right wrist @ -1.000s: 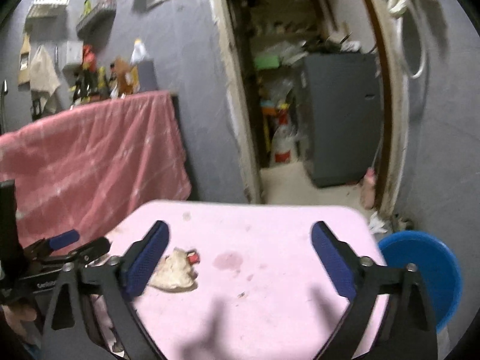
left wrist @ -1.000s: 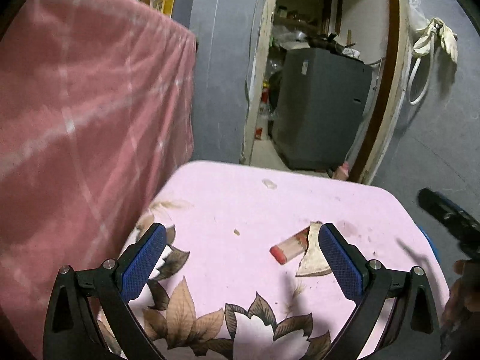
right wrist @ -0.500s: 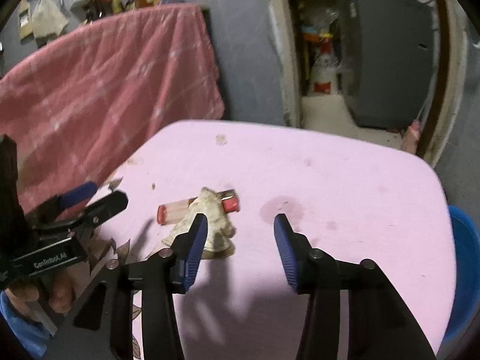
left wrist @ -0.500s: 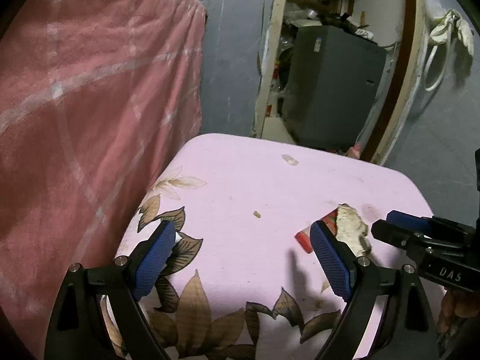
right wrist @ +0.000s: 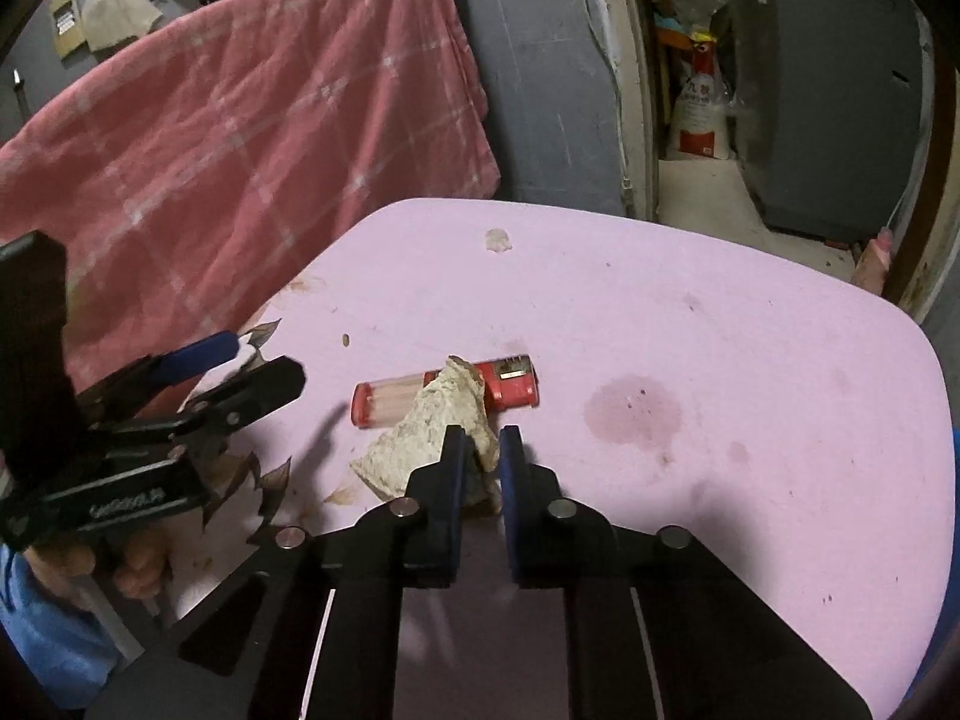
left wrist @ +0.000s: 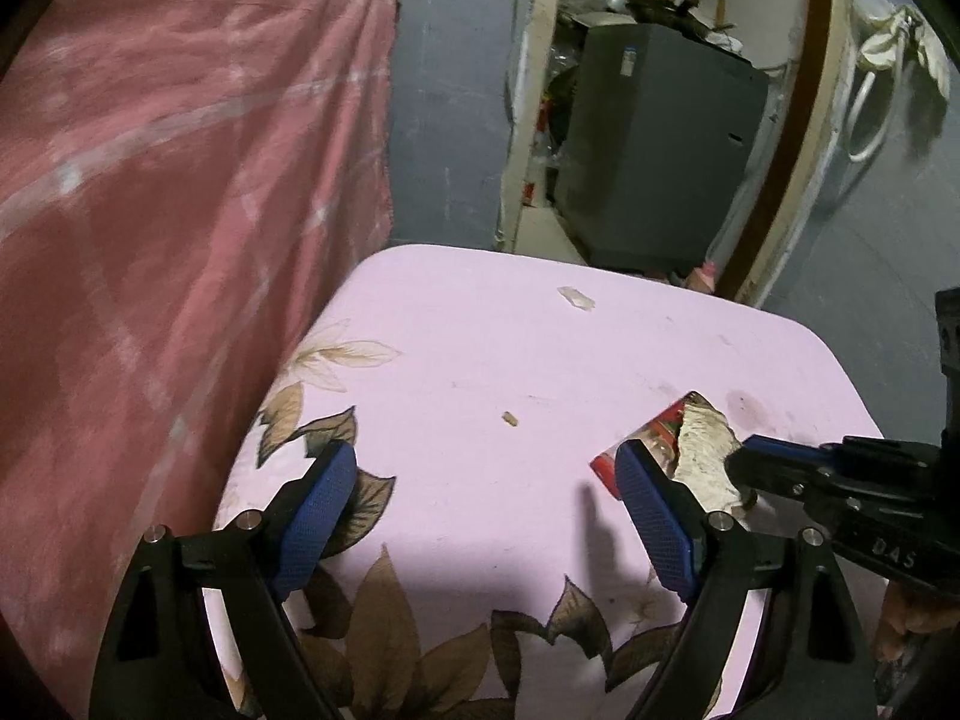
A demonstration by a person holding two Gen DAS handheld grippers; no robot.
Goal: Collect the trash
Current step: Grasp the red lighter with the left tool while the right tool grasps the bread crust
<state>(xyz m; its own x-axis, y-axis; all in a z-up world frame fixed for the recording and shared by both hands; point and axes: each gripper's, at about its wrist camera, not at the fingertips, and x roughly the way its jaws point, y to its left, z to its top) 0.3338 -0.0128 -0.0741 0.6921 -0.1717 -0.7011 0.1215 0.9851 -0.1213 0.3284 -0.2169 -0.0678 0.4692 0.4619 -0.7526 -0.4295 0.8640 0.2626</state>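
Right gripper point(right wrist: 478, 450) now lowered to the crumpled paper wad point(right wrist: 429, 432), jaws narrowed from wide open a second ago to a thin gap pinching the wad's near edge. Left gripper point(left wrist: 483, 516) advanced over the desk point(left wrist: 540, 348), jaws unchanged in spread, wad now just beside its right finger.
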